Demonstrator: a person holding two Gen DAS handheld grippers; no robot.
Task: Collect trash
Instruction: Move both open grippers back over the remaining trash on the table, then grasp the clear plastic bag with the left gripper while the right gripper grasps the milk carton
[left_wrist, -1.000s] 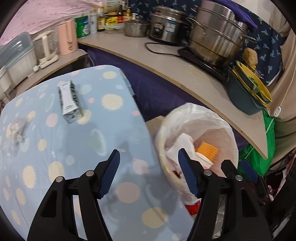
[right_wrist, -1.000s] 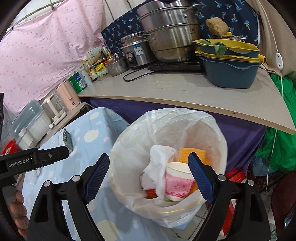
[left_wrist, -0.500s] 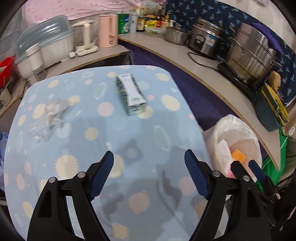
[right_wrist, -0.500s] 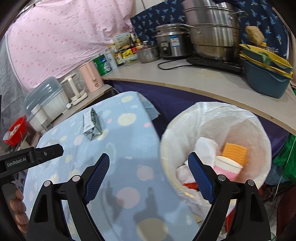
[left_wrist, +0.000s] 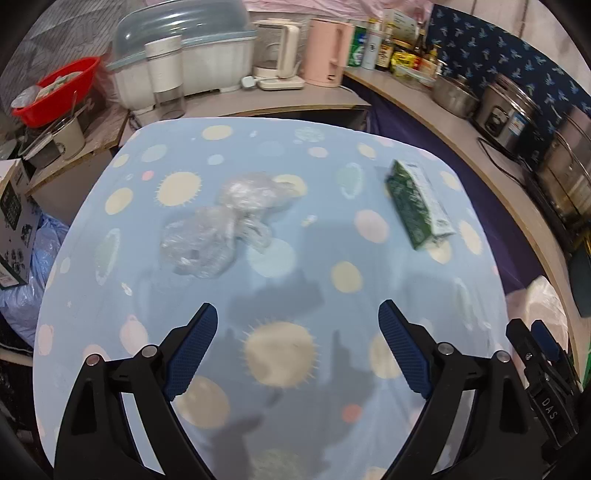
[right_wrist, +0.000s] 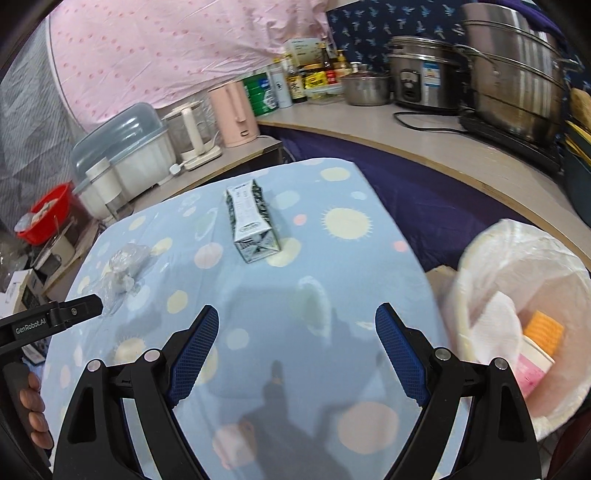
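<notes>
1. Left gripper (left_wrist: 297, 341): jaws opening, nothing between them.
2. Right gripper (right_wrist: 296, 345): jaws wide apart, empty.
3. Crumpled plastic wrap (left_wrist: 225, 229) lies ahead-left of the left gripper; straddle its bulk.
4. Carton (right_wrist: 251, 221) lies farther ahead of the right gripper; grip across its narrow sides.

A table (left_wrist: 280, 424) under a pale blue cloth with coloured dots fills the foreground. Behind its far edge a low counter (left_wrist: 295, 101) carries a white lidded bin (left_wrist: 177, 55), a white tumbler (left_wrist: 164, 75), a clear kettle (left_wrist: 279, 53) and a pink kettle (left_wrist: 327, 48). Off the table's far left corner sits a red basin (left_wrist: 55, 88). A longer worktop (right_wrist: 424, 136) curves along the table's right side; at its far end stand bottles (right_wrist: 295, 83) and a green tin (right_wrist: 260, 94), then a steel bowl (right_wrist: 365, 88), a rice cooker (right_wrist: 421, 75) and a tall steel steamer (right_wrist: 517, 70). A pink dotted curtain (right_wrist: 166, 48) hangs behind the low counter.
</notes>
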